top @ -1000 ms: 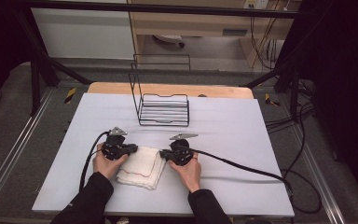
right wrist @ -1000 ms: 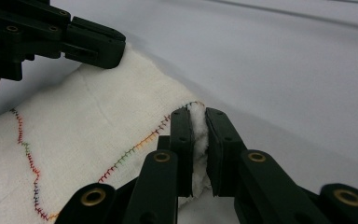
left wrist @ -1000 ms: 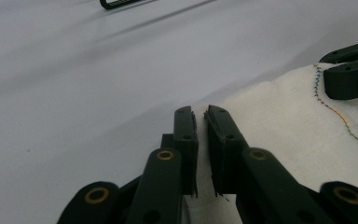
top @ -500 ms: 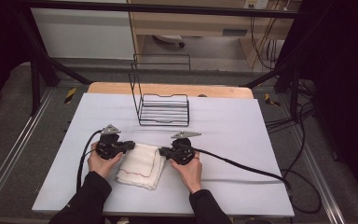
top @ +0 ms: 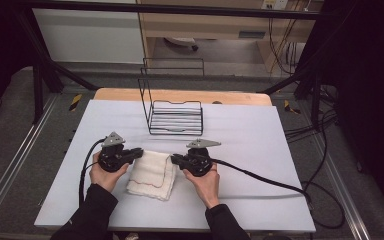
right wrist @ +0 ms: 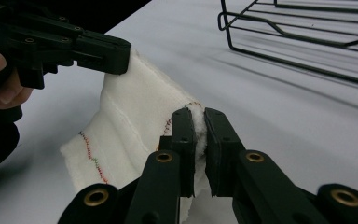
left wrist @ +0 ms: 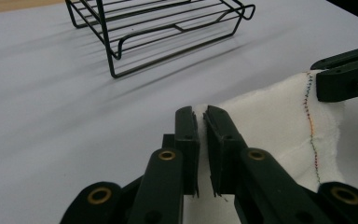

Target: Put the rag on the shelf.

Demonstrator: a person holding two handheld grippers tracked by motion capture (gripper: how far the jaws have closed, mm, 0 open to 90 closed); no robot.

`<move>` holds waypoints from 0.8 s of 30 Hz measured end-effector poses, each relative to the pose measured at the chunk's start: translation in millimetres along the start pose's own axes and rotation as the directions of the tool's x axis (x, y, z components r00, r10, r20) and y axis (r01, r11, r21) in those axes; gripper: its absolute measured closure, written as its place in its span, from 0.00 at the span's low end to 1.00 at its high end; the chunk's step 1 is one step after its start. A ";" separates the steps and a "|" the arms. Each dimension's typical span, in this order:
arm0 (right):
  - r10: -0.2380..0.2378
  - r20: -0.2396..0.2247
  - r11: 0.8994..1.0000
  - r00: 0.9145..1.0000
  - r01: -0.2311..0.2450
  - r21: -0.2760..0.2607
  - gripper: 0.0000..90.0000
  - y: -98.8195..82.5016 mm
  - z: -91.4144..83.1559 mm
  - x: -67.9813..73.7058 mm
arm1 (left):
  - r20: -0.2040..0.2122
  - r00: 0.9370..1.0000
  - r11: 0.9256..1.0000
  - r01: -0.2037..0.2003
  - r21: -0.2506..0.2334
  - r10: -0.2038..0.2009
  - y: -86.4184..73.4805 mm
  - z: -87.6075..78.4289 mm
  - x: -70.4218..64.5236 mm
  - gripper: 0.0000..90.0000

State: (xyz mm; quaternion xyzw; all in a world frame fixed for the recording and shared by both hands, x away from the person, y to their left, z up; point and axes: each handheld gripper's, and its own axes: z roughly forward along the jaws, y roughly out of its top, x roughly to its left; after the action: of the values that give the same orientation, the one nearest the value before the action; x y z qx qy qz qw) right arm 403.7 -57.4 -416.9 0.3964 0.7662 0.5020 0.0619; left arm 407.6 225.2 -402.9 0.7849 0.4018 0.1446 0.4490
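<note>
High view: wire rack at table centre, far side; nothing in it. White cloth lies just near side of rack, betw. left gripper & right gripper, each at a far corner of cloth.

Left gripper view: jaws nearly closed, pinching cloth corner; rack beyond, bare.

Right gripper view: jaws narrow, clamped on cloth edge; rack beyond, upper right.

A black wire rack stands on the white table.
</note>
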 end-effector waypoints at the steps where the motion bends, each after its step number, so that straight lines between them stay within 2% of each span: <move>1: -0.006 0.003 1.000 1.000 0.006 -0.003 0.93 0.9 -1.0 1.0 | -0.001 1.000 1.000 -0.001 -0.008 0.001 0.7 -1.3 -0.8 0.92; 4: -0.042 0.013 0.999 0.999 0.042 -0.015 0.93 4.3 -3.7 3.6 | -0.007 1.000 1.000 -0.004 -0.026 0.003 2.7 -5.3 -2.8 0.92; 10: -0.066 0.011 0.997 0.998 0.066 -0.041 0.93 11.6 -10.4 8.2 | -0.008 1.000 0.998 0.000 -0.062 -0.001 5.9 -12.6 -5.2 0.92; 21: -0.097 0.015 0.992 0.995 0.098 -0.085 0.93 19.6 -23.0 12.7 | -0.012 1.000 0.993 -0.019 -0.120 0.017 12.7 -23.5 -13.1 0.92; 24: -0.110 0.020 0.989 0.994 0.112 -0.094 0.93 22.3 -26.7 14.3 | -0.027 0.999 0.990 -0.029 -0.137 0.026 14.5 -26.5 -16.5 0.92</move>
State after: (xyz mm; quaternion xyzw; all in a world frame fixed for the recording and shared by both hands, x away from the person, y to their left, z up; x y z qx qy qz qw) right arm 393.0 -63.0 -381.3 0.3532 0.7618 0.5309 0.1140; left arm 388.9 224.2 -374.1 0.7557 0.3858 0.1879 0.4947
